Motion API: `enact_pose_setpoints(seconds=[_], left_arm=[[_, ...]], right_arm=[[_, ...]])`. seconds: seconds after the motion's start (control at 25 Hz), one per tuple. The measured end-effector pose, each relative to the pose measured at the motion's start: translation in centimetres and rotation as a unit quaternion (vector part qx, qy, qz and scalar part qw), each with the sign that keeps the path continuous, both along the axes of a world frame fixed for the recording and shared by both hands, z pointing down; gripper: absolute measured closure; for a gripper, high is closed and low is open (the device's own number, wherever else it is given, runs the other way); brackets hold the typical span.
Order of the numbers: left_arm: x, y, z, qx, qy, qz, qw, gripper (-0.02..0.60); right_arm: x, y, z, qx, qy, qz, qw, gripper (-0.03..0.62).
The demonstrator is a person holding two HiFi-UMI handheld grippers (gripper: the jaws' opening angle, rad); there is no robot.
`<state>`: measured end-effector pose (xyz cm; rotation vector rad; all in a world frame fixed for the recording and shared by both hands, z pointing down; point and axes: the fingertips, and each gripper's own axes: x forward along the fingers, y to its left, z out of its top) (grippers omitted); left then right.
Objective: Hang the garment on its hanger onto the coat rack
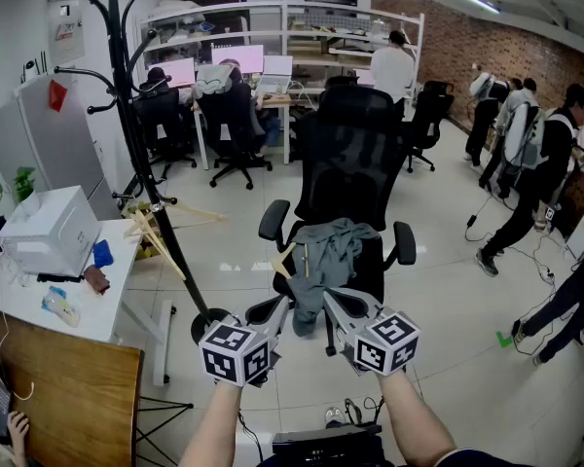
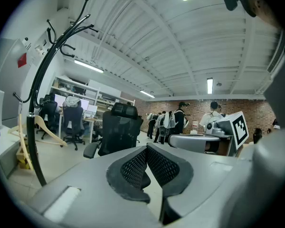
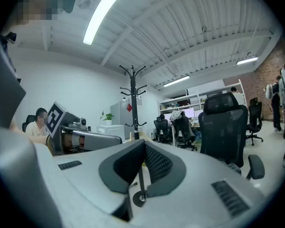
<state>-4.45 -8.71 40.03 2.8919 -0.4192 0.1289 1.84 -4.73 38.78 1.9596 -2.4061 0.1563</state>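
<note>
- Left gripper (image 2: 146,149), right gripper (image 3: 143,144): jaws sitting closed, empty.
- Crumpled grey garment (image 1: 329,256), wooden hanger (image 1: 284,261) lying on black mesh chair (image 1: 355,159).
- Black curved-hook coat rack (image 1: 136,144) standing left.

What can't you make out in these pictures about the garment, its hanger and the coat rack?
- The hanger: the head view shows one wooden end only; the garment covers the rest, hook included.
- The garment: missing from both gripper views, where each gripper's own body blocks the chair seat.
- The coat rack: its top is cut off by the head view's upper edge, and its base sits partly behind the left gripper.
</note>
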Motion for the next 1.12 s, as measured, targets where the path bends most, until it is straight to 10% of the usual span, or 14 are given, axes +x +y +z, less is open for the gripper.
enact_pose_setpoints(seconds=[1.12], left_arm=[[11.9, -12.4, 1.3, -0.01, -0.025, -0.051, 0.9983, 0.581]], right_arm=[[13.0, -12.9, 0.6, 0.003, -0.026, -0.038, 0.999, 0.592]])
